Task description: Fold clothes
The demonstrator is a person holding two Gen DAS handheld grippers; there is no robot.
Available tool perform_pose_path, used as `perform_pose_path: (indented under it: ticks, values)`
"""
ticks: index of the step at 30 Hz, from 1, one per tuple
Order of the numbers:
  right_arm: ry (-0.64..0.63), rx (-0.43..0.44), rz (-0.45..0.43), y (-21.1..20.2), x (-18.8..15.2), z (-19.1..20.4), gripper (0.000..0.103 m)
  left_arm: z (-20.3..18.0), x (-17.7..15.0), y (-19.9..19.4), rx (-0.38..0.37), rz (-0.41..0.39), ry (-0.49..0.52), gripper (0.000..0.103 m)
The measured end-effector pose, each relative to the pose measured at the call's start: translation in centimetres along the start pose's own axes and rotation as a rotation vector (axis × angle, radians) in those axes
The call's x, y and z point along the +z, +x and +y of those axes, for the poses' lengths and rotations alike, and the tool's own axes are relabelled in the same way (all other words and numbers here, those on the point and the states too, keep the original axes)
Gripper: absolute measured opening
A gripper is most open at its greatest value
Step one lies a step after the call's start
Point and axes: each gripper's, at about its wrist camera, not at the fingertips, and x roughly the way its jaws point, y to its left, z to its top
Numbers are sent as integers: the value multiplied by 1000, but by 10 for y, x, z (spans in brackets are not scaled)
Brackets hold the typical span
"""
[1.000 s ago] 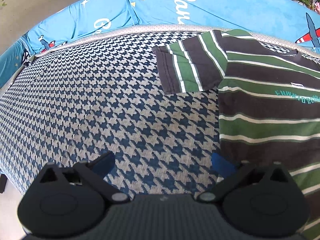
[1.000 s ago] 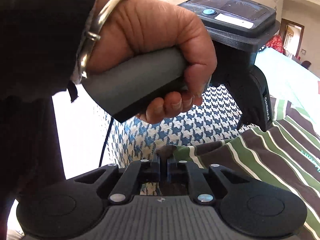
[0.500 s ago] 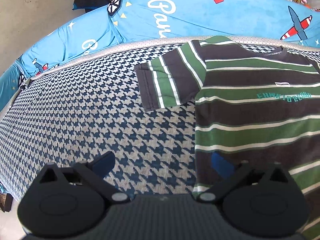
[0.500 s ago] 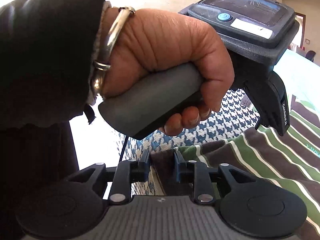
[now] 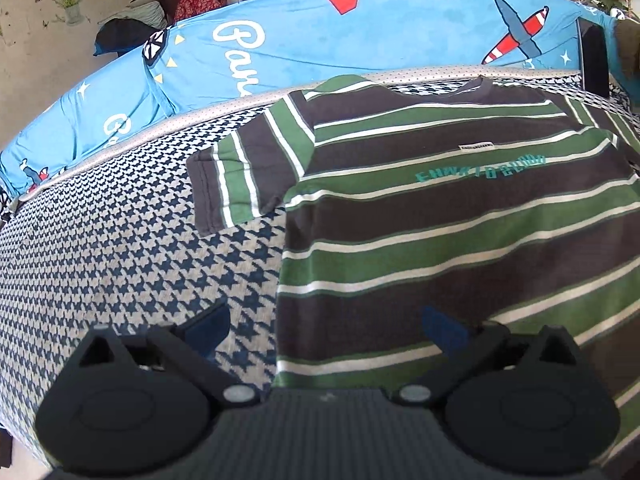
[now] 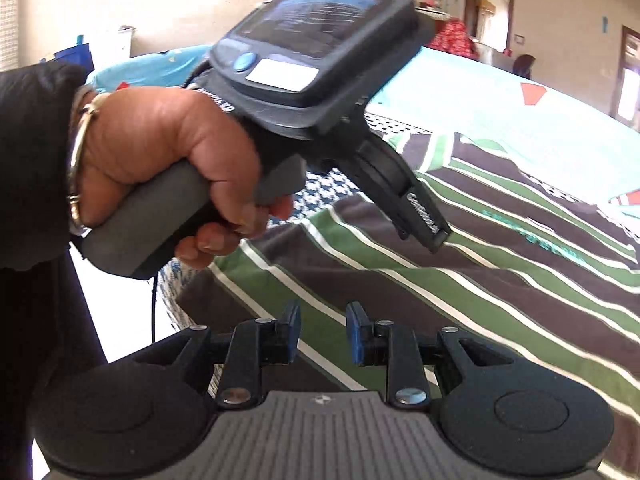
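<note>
A striped T-shirt (image 5: 460, 208), brown, green and white, lies spread flat on a houndstooth-patterned bed (image 5: 120, 248), collar at the far edge, one sleeve fanned out to the left. A blue printed cushion (image 5: 300, 48) runs along the far side. The left gripper (image 5: 324, 328) hovers over the shirt's near left hem, jaws wide apart, holding nothing. The right gripper (image 6: 322, 334) has jaws slightly parted above the shirt's near corner, empty. A hand (image 6: 168, 168) grips the left gripper's handle.

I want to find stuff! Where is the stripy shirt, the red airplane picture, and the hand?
Shirt (image 5: 460, 216): left wrist view, on its chest below the teal letters.
Airplane (image 5: 516, 40): left wrist view, on its red striped body.
Hand (image 6: 160, 160): right wrist view, on its back.
</note>
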Motion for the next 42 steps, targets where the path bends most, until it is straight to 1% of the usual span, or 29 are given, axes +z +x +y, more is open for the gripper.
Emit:
perform_pose_path:
  ticks: [2,4,8,10,13,19,21,23,25,28,30,31,32,35,40,42]
  values:
    - [42,-37,2,-8,-4,1,24,-3,-5,0,-25,12,-32,103]
    - [84,-72,1,-25,-8,-5,25,-5,-11,0,-39,22,-67,103]
    - [173,-148,10,-57,-24,-17,25,-6,-24,3,-40,40,-135,103]
    - [220,-202,17,-77,-31,-23,25,-5,-28,2,-37,32,-160,103]
    - [309,-293,27,-95,-40,-36,25,-3,-32,0,-29,28,-187,103]
    - [571,-512,15,-143,-68,-71,26,1,-41,-7,-19,23,-216,103]
    - [631,-560,12,-153,-76,-80,33,2,-43,-10,-20,23,-222,103]
    - [677,-603,13,-162,-84,-87,34,3,-46,-12,-21,23,-233,103]
    - [692,-634,17,-169,-88,-91,35,5,-48,-14,-21,22,-243,103]
    - [711,-651,45,-166,-96,-98,42,7,-50,-16,-18,21,-255,103]
    - [767,-622,49,-166,-103,-105,42,7,-52,-17,-16,20,-262,103]
    - [791,-606,45,-166,-106,-107,45,7,-52,-17,-15,20,-266,103]
    - [797,-599,41,-166,-106,-107,47,8,-53,-18,-13,20,-269,103]
    - [788,-594,38,-165,-106,-104,49,8,-55,-18,-9,17,-274,103]
    - [762,-576,46,-163,-106,-97,41,7,-59,-19,-1,8,-271,103]
    - [760,-571,44,-163,-106,-95,35,6,-60,-20,2,5,-269,103]
